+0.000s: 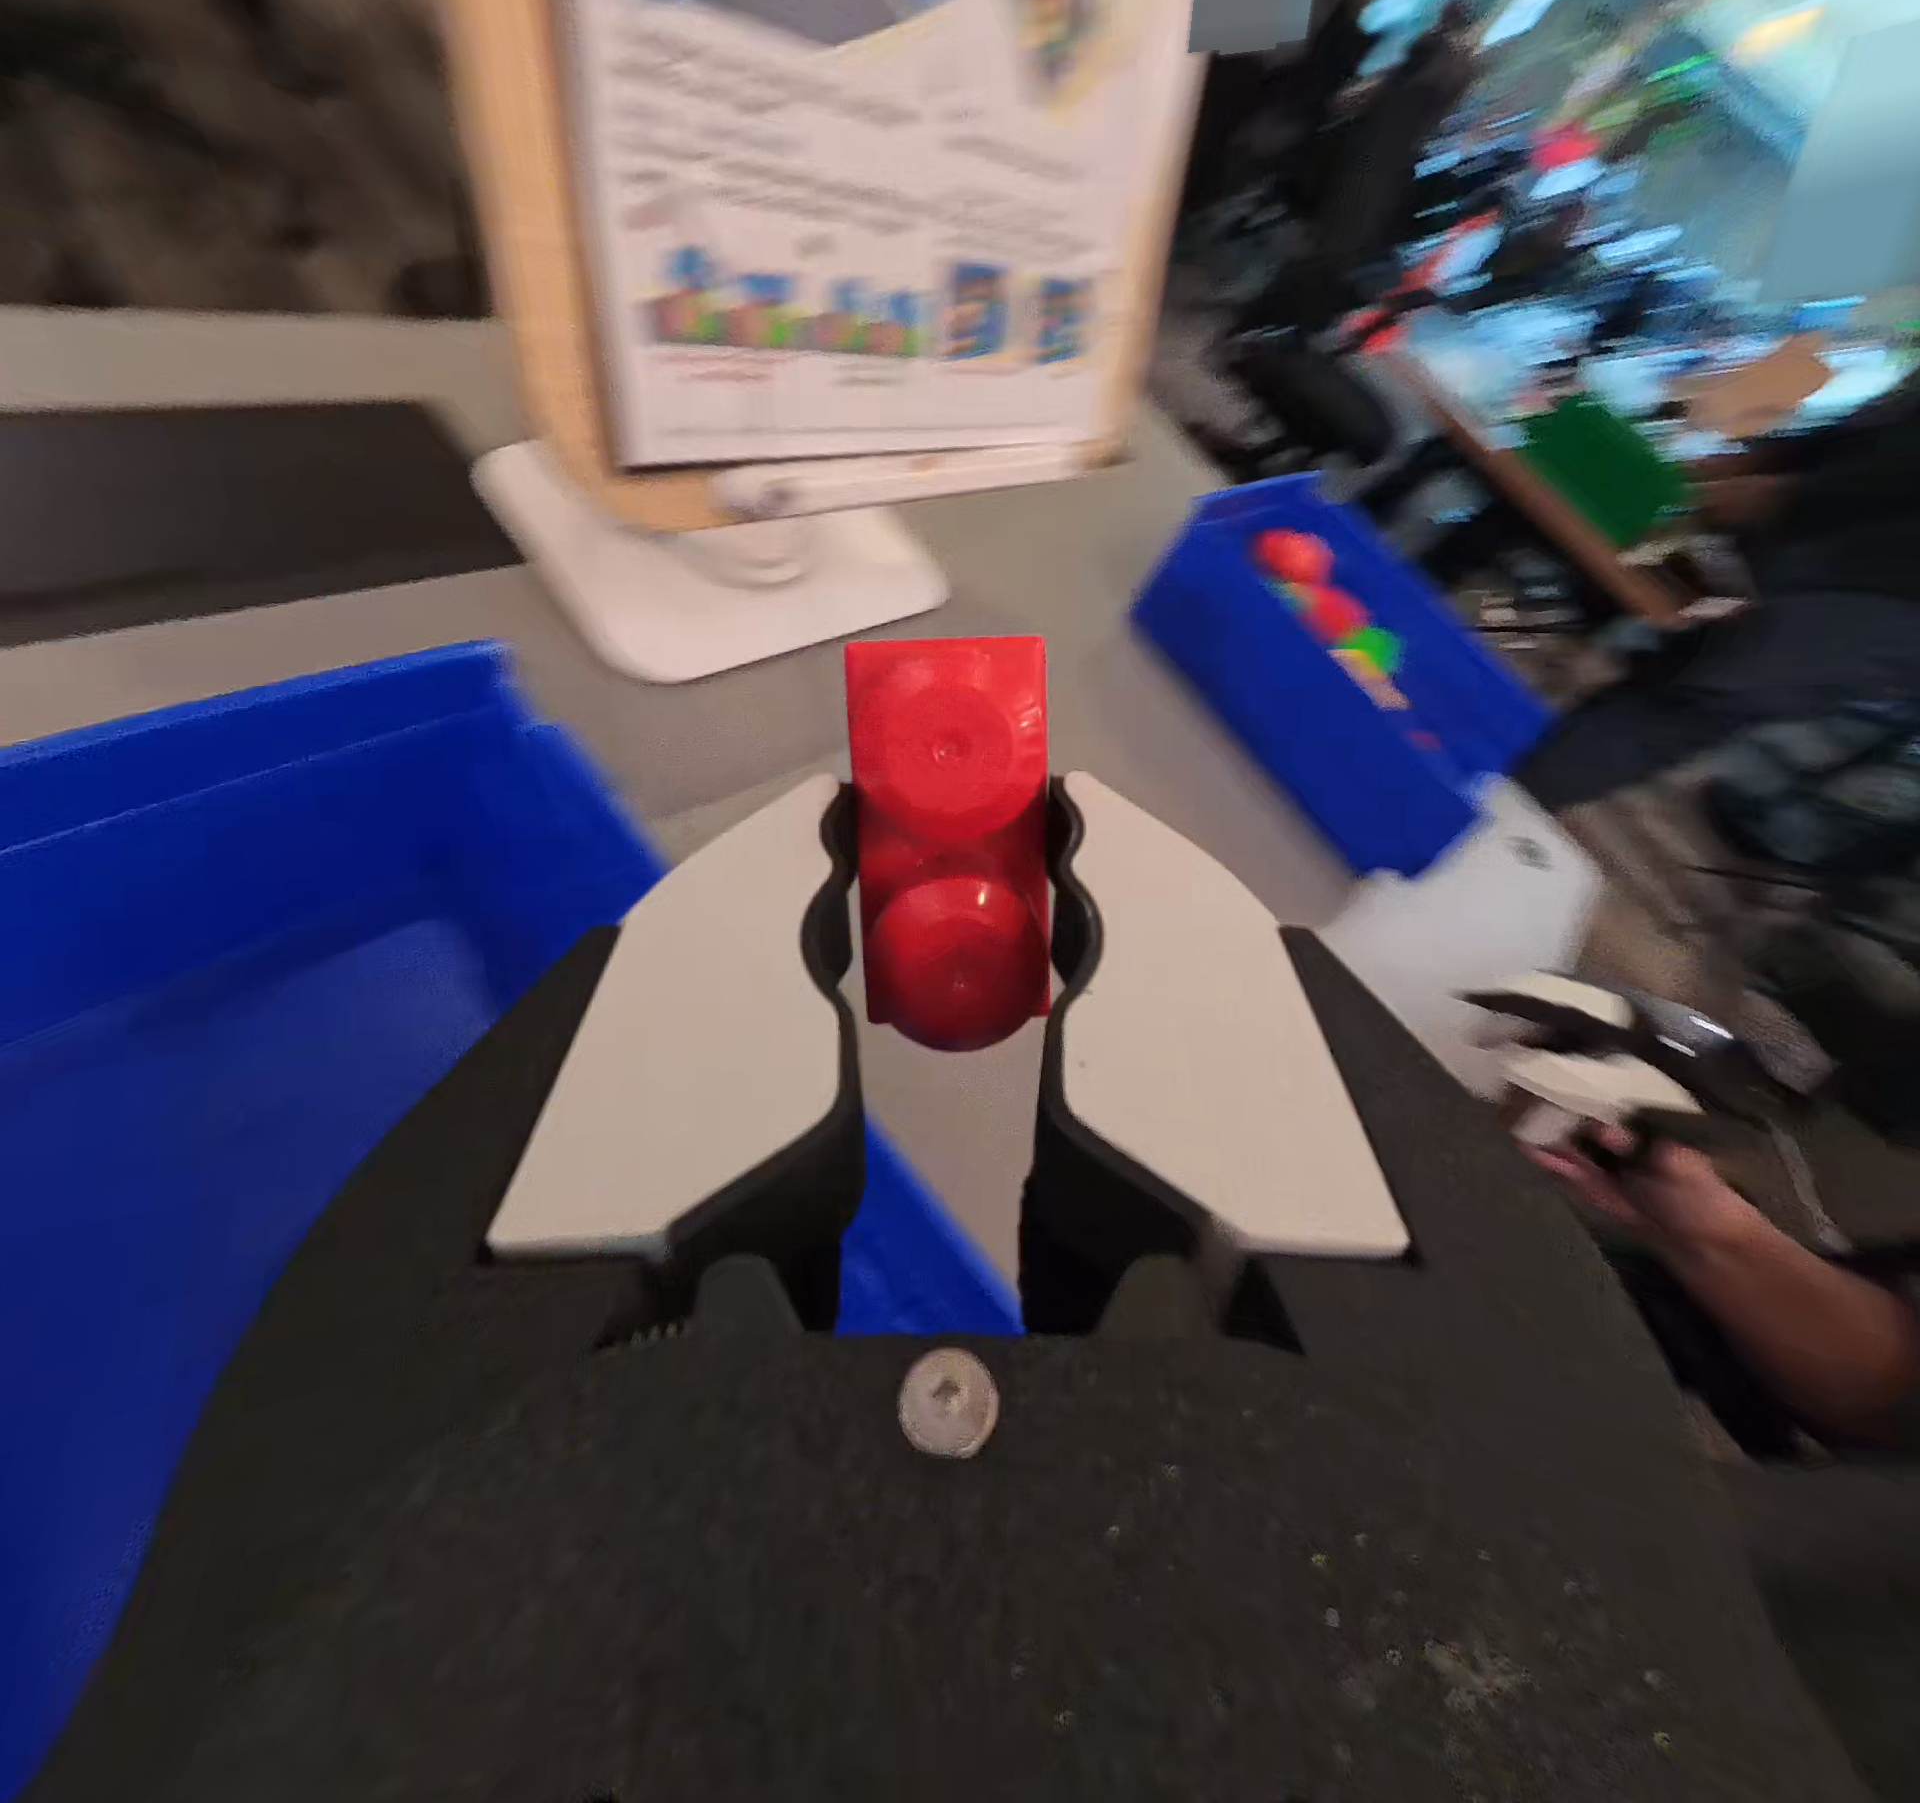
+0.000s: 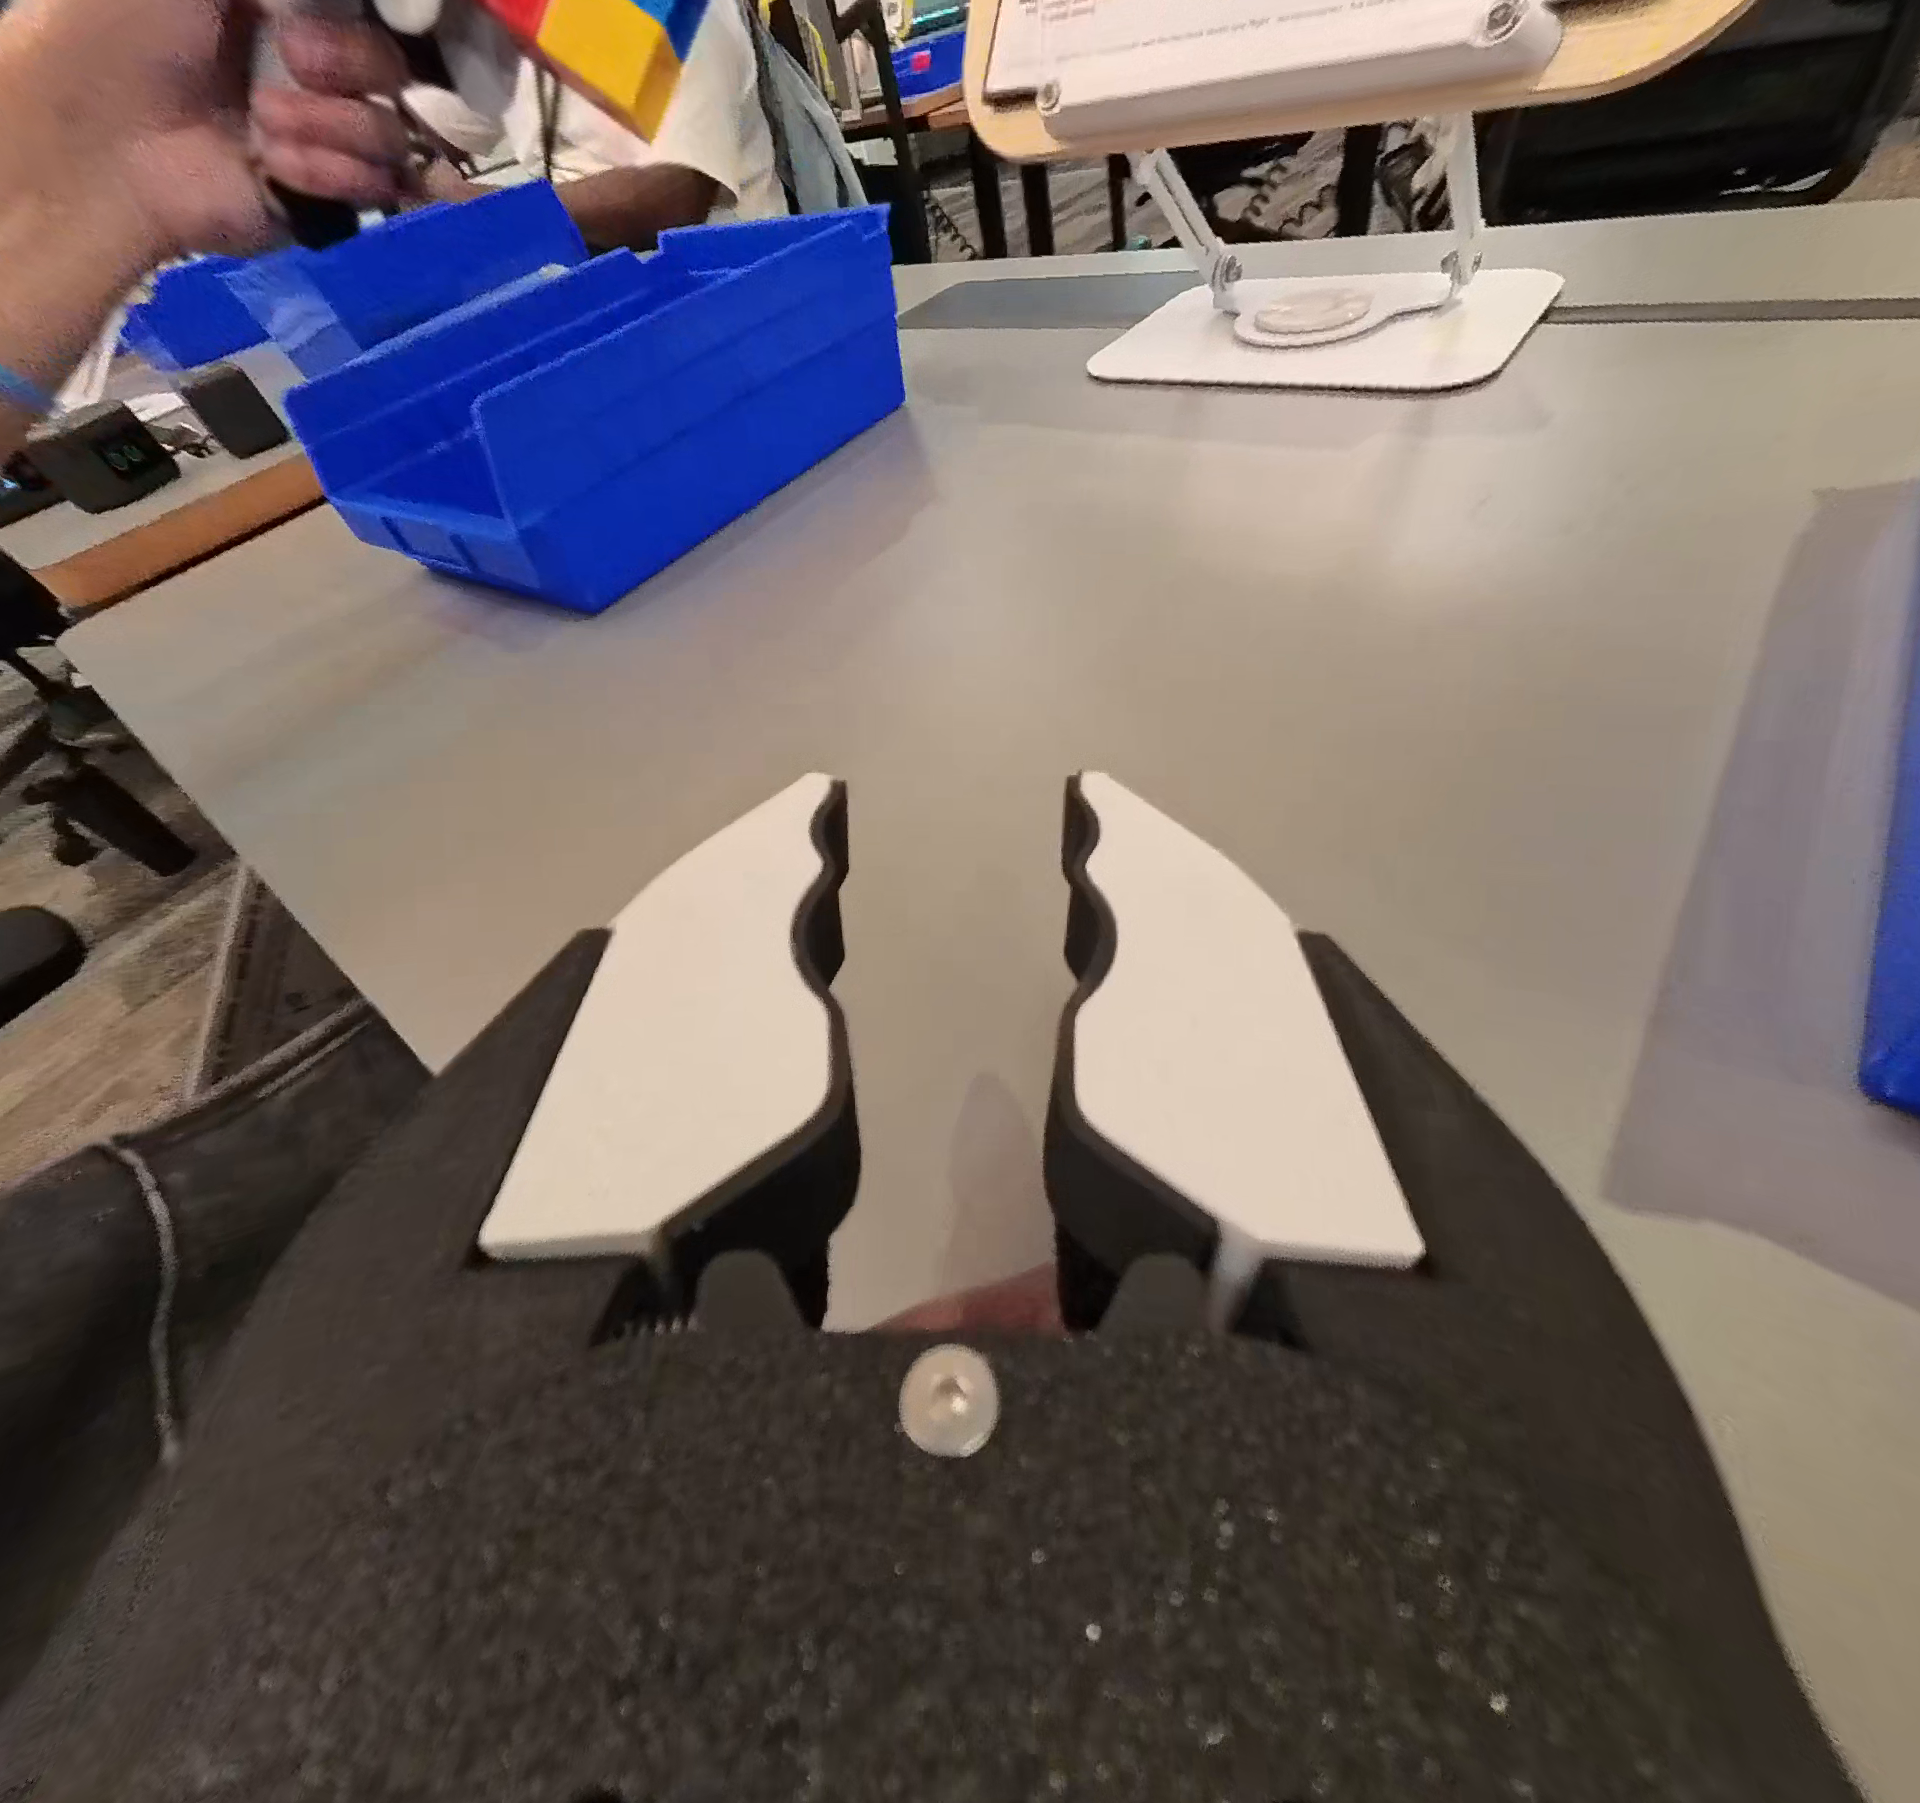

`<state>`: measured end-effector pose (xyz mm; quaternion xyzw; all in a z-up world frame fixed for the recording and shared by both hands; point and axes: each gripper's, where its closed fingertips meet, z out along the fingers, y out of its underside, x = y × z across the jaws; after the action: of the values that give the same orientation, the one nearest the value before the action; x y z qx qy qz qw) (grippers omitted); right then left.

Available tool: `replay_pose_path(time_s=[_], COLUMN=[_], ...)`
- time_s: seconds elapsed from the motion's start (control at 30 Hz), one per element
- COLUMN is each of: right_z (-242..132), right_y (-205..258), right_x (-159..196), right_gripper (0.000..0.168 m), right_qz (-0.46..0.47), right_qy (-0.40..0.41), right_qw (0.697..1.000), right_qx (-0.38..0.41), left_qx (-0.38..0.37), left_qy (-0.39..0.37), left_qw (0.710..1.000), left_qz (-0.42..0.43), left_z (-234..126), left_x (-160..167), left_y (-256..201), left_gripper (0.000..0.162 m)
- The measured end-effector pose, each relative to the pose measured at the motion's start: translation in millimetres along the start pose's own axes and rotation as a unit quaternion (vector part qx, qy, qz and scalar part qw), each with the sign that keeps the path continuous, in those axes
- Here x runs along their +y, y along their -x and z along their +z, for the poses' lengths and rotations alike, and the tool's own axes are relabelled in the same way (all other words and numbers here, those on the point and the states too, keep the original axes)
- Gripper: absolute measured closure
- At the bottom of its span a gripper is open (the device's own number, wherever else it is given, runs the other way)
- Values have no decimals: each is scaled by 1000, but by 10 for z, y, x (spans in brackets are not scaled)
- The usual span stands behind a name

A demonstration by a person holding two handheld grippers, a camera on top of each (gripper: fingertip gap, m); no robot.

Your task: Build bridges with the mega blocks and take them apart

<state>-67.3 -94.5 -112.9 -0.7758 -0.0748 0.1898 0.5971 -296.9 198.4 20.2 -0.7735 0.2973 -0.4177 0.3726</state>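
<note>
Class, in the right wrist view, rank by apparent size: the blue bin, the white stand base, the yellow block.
1. blue bin
2. white stand base
3. yellow block
Apparent size only: they lie at different distances from the camera.

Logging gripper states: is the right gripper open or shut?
Open. The right gripper has its fingers apart, nothing between them, only bare grey table showing through.
</note>
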Motion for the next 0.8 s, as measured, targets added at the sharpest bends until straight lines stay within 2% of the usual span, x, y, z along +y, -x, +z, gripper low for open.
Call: replay_pose_path(time_s=[0.07,0.17,0.23,0.3,0.4,0.57,0.7,0.8], right_z=[28,161,214,328,655,788,753,792], right_y=[102,482,839,1013,972,1035,1131,1095], right_x=[-122,-434,-697,-923,-1004,-633,-509,-366], right_gripper=[129,128,125,121,110,107,109,117], right_qz=[20,54,98,106,89,-48,-94,-112], right_qy=[-24,-54,-46,-39,-12,83,110,140], right_qw=[999,981,945,917,920,916,906,906], right_qx=[-38,-176,-309,-382,-381,-389,-399,-384], left_qx=[85,199,260,298,316,281,286,293], left_qy=[-43,-102,-101,-82,-22,149,224,245], left_qw=[995,974,960,950,947,939,915,904], left_qz=[21,35,32,36,57,127,177,194], left_z=[-118,-218,-184,-115,-11,158,266,367], left_x=[34,156,321,511,826,1395,1652,1764], left_y=[-467,-1122,-1478,-1748,-1974,-2012,-2020,-2065], left_gripper=[128,128,128,128,128,128,128,128])
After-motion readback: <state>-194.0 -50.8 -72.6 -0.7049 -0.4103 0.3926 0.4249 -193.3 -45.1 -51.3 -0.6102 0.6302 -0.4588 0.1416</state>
